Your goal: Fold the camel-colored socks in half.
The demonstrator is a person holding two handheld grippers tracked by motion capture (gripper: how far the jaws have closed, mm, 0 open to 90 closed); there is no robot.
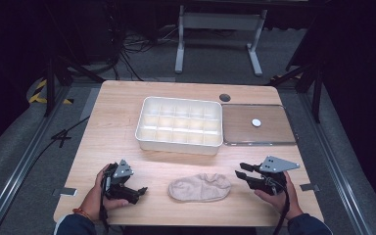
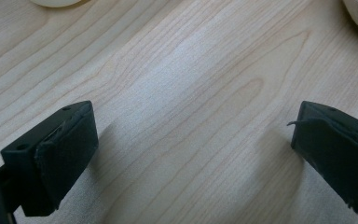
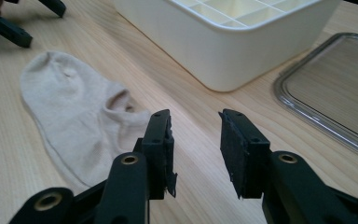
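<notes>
Both hands come in from the table's near edge, each holding a gripper. Left gripper (image 1: 139, 190) sits at the near-left of the table (image 1: 112, 127), held by the left hand (image 1: 95, 196); in the left gripper view its jaws stand wide apart with only bare wood grain between them, nothing gripped, low over the tabletop. Right gripper (image 1: 241, 174) is at the near-right, held by the right hand (image 1: 279, 193), a grey plate on top; in the right gripper view its jaws are parted by a modest gap and hold nothing, pointing toward the space between the sock and the box. A beige sock (image 1: 199, 187) lies flat on the wood between the two grippers, near the front edge, apart from both; in the right gripper view it lies just left of the left jaw, its opening turned toward that gripper. Beyond the sock, mid-table, stands a white box (image 1: 179, 141) divided into a grid of small compartments that look empty. Just right of the box, touching or nearly so, lies a clear flat lid (image 1: 274, 132) with a small white round knob (image 1: 256, 123) at its middle. A dark round hole (image 1: 225, 97) is in the tabletop behind the lid's left corner. Past the table, a grey floor carries cables and a white frame's legs (image 1: 220, 44).
</notes>
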